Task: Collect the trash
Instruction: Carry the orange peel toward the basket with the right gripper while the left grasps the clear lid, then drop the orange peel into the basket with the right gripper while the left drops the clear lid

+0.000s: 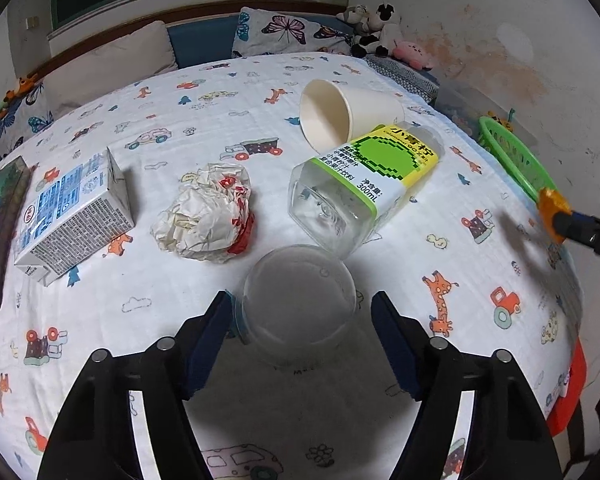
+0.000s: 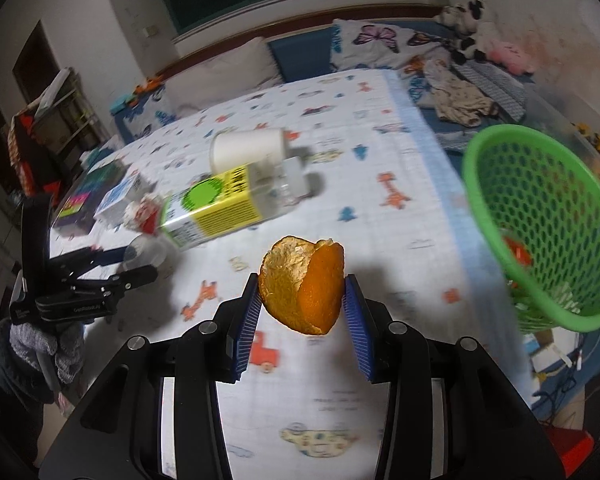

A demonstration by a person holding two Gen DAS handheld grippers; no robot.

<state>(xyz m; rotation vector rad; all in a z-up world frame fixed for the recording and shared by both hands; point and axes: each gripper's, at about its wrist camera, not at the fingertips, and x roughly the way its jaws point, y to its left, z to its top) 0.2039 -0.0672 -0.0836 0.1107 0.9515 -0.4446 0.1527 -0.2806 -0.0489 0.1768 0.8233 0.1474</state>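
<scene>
Orange peel point(image 2: 304, 288) sits pinched between the blue pads of my right gripper point(image 2: 305, 308), held up off the bed sheet point(image 2: 380, 184). Off to its right, the green mesh basket point(image 2: 548, 232) is tilted with its mouth toward me, some scraps already in its bottom.

My left gripper point(image 1: 302, 328) has its jaws spread around a clear plastic cup point(image 1: 298, 296) that stands mouth down on the sheet; the left pad is at the cup's rim, the right one stands clear of it. Whether the left pad truly presses I cannot tell.

Just beyond the cup lies an empty clear bottle point(image 1: 360, 188) with a green and yellow label, on its side, its base toward me. A crumpled paper wrapper point(image 1: 208, 216) with red print lies left of it, and further left a small drink carton point(image 1: 72, 216) on its side. Behind the bottle, touching it, a white paper cup point(image 1: 340, 114) lies tipped over. Pillows point(image 1: 288, 34) and plush toys point(image 1: 380, 30) line the far edge.
</scene>
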